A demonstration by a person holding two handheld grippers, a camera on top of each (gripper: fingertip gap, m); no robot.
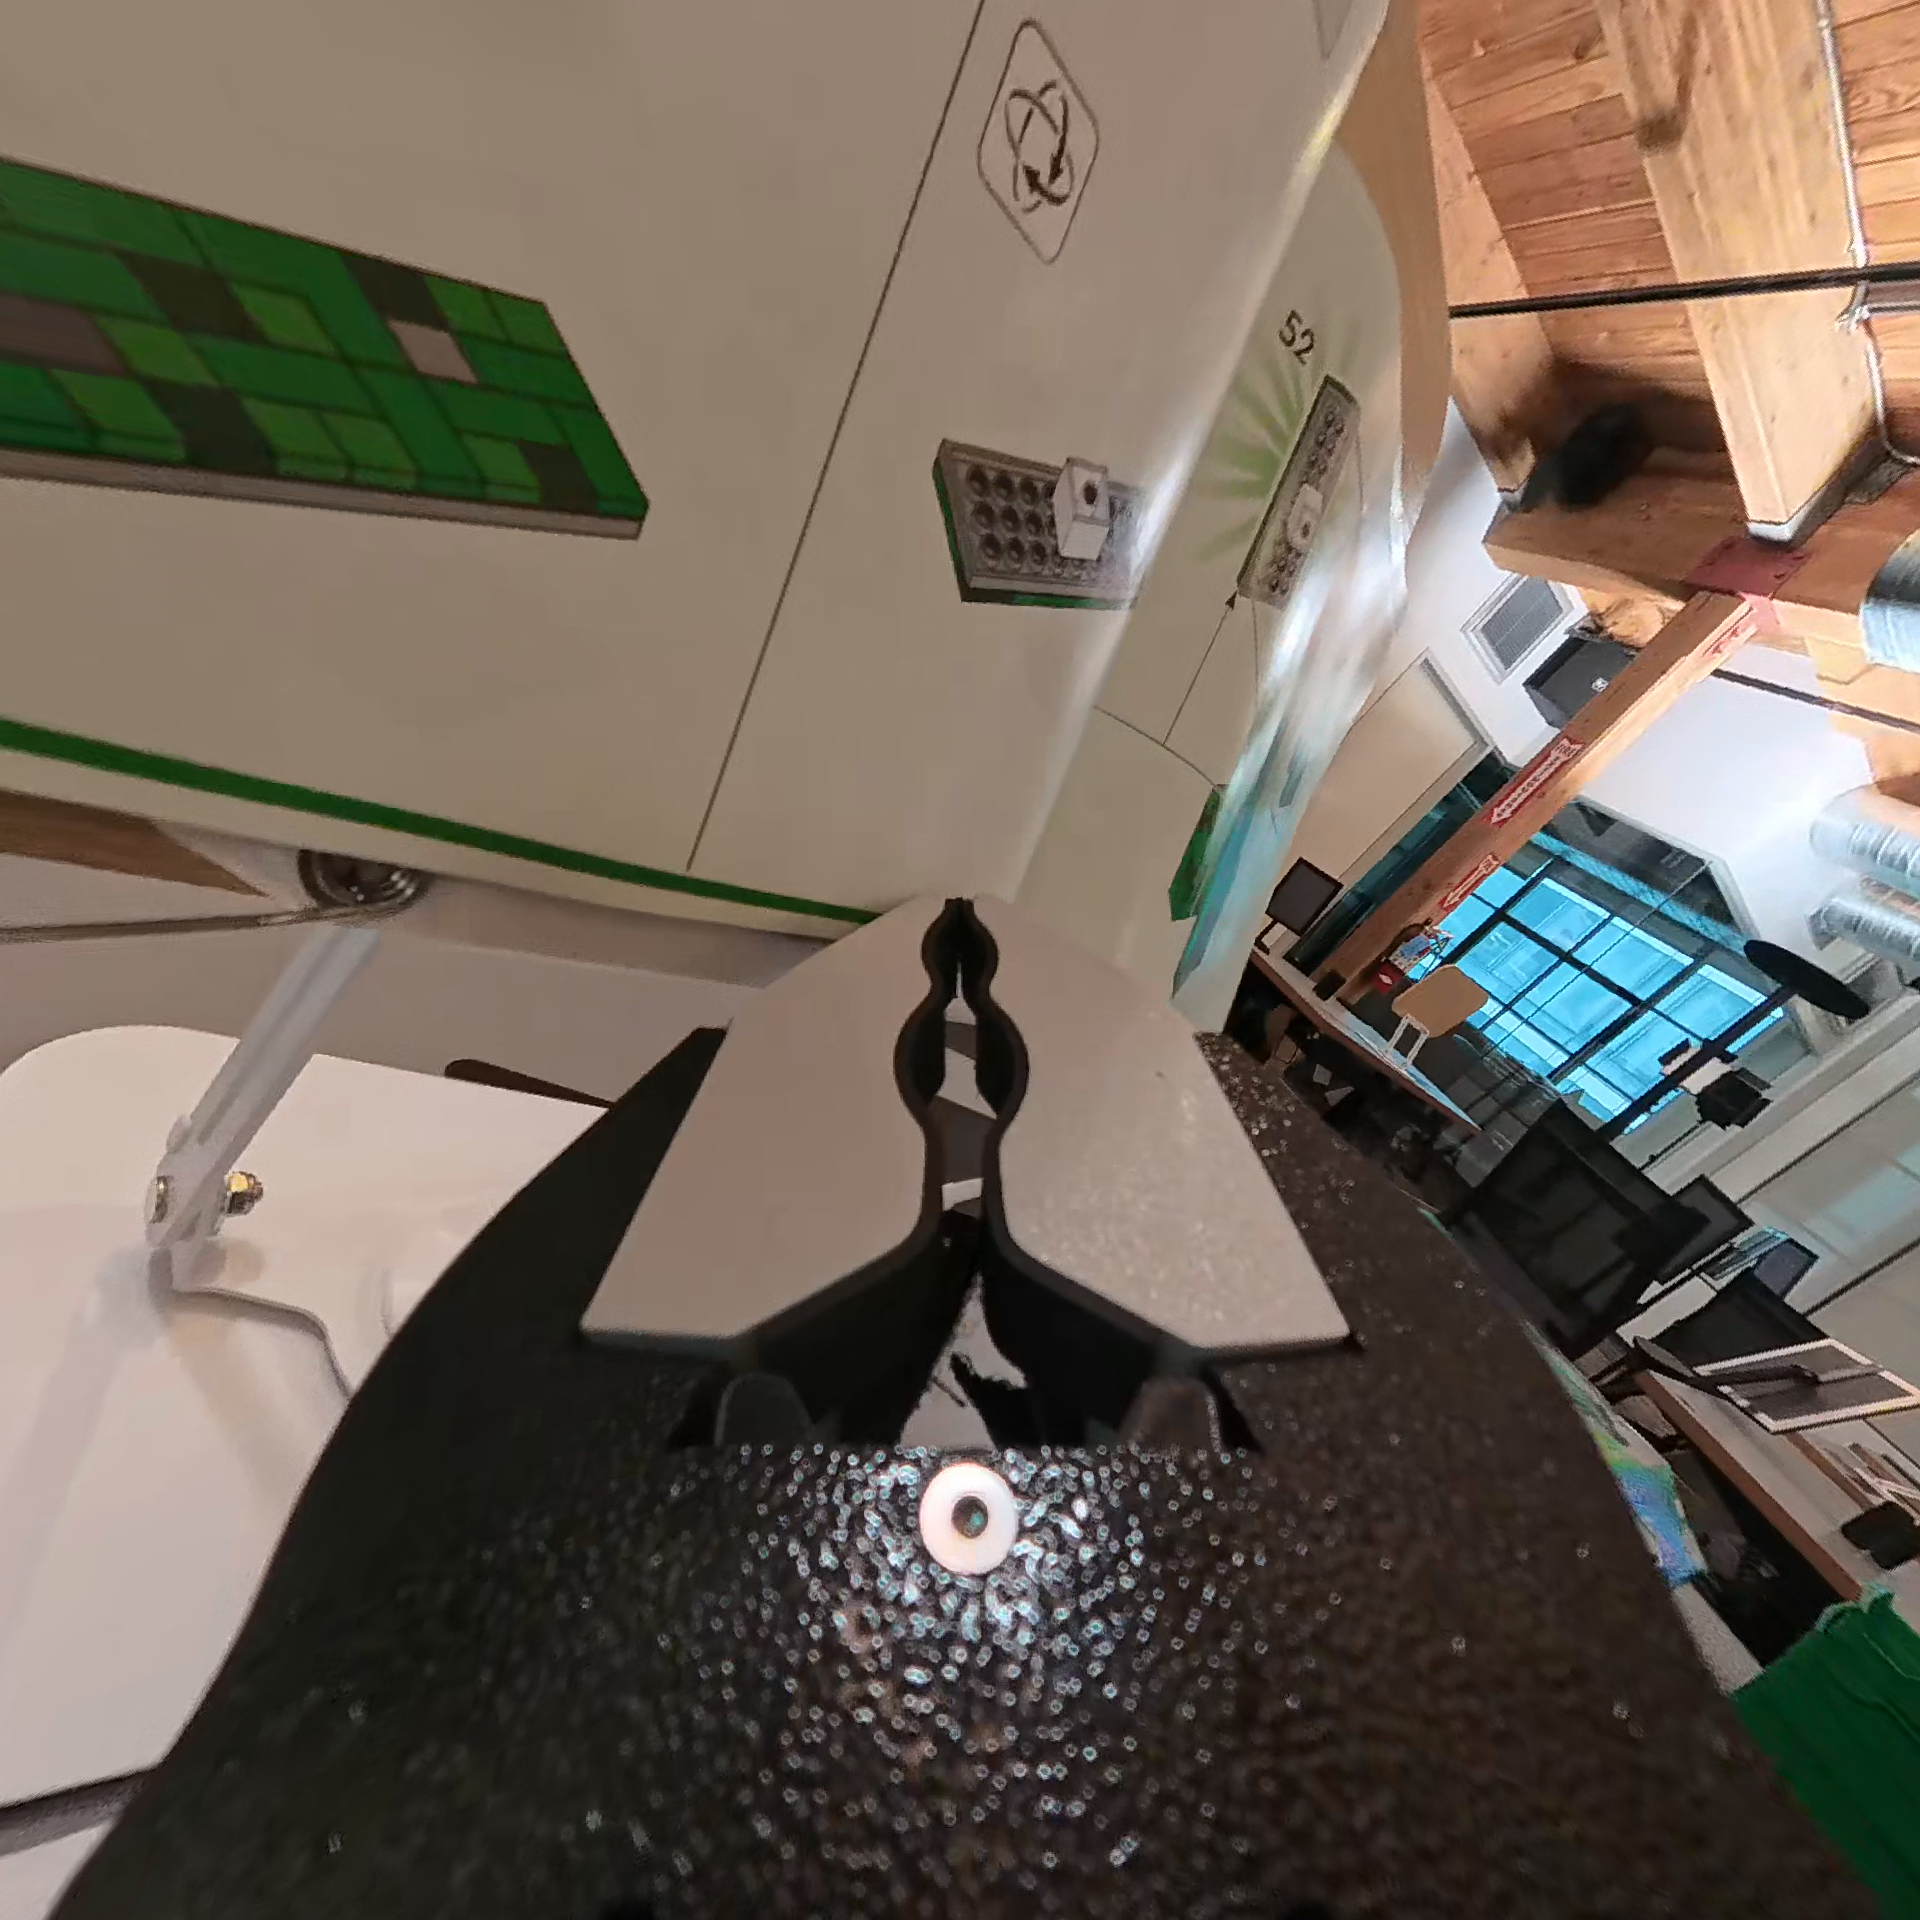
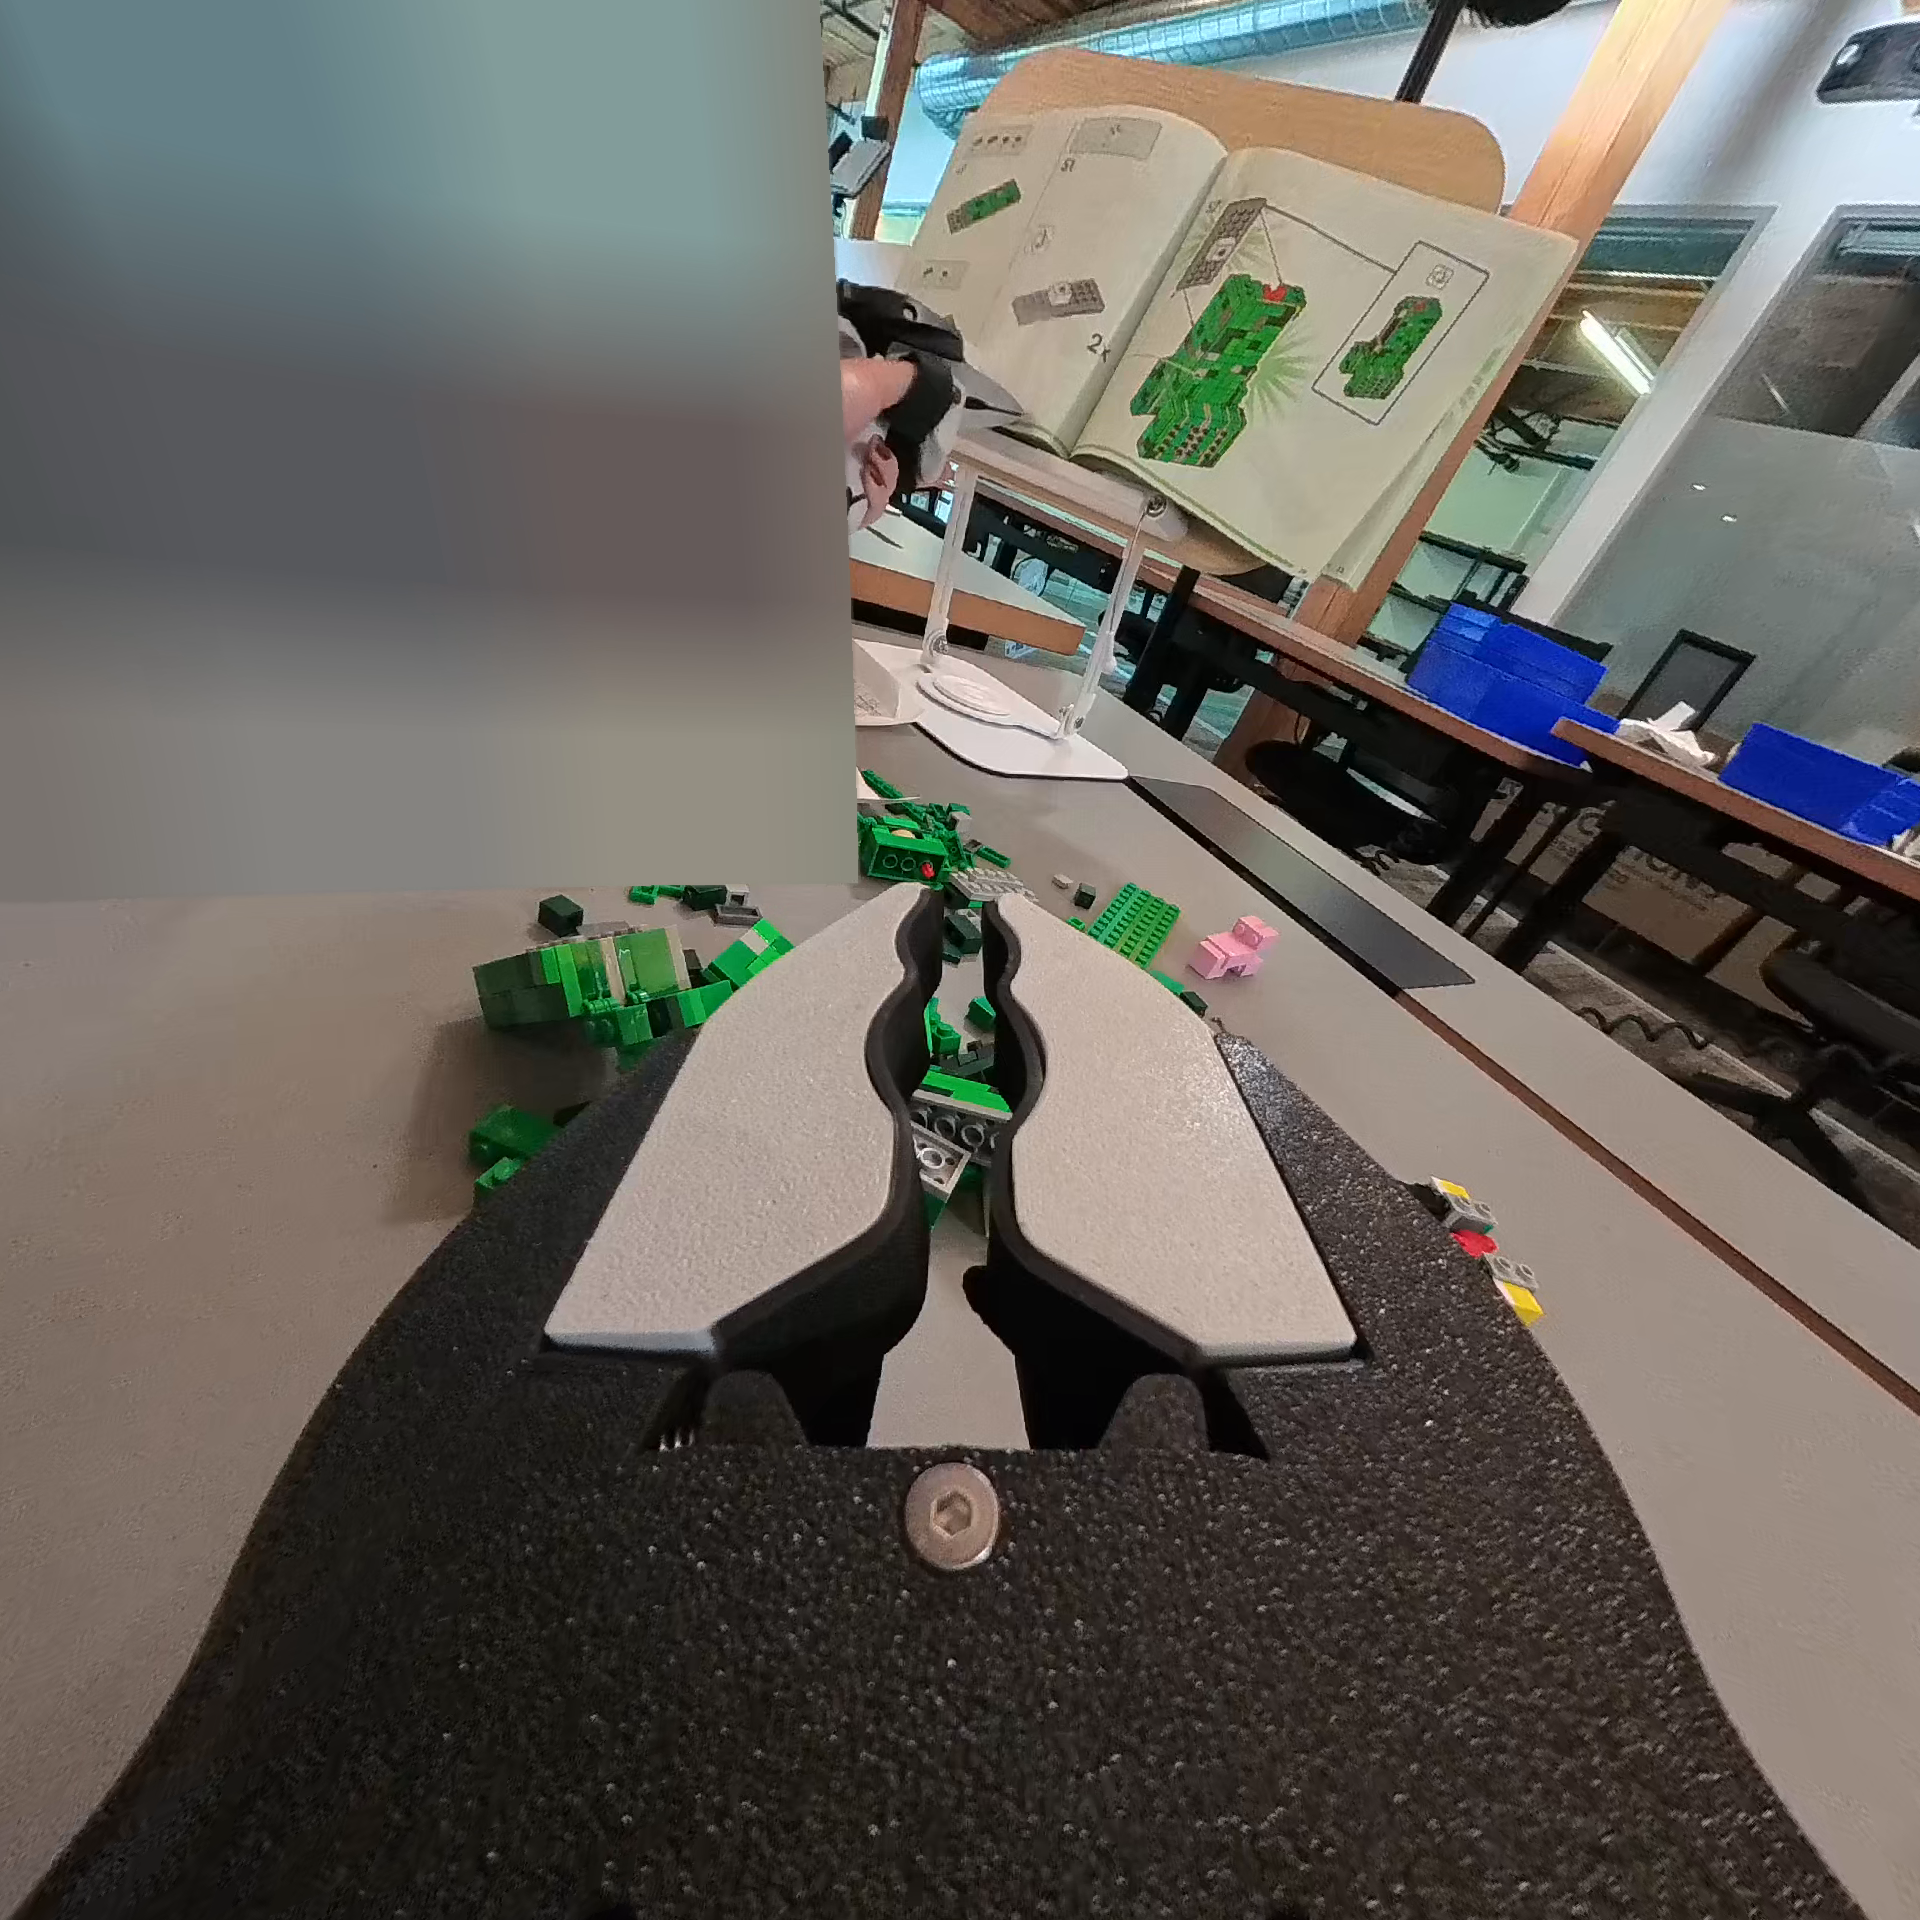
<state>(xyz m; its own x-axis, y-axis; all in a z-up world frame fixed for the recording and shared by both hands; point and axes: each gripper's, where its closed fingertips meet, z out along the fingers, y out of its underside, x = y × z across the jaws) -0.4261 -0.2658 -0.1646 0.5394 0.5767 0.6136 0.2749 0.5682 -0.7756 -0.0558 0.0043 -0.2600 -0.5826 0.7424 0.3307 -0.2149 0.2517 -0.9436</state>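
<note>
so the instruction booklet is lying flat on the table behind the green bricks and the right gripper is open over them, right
Not quite: the instruction booklet is propped open on a white stand, not flat, as the right wrist view shows. The right gripper is open over the green bricks.

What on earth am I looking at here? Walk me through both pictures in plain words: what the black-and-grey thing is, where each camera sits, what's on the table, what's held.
No robot: a person holds a two-finger gripper in each hand, each with a camera looking along its fingers.

The left wrist view shows the left gripper, shut, holding nothing visible, close to an open instruction booklet on a white stand.

The right wrist view shows the right gripper, slightly open and empty, above a grey table. On it lie loose green bricks, a partly built green model, a pink brick figure and small yellow, red and grey pieces. Farther off, the booklet is seen whole, with the left gripper beside it.

The blurred block is masking.
</note>
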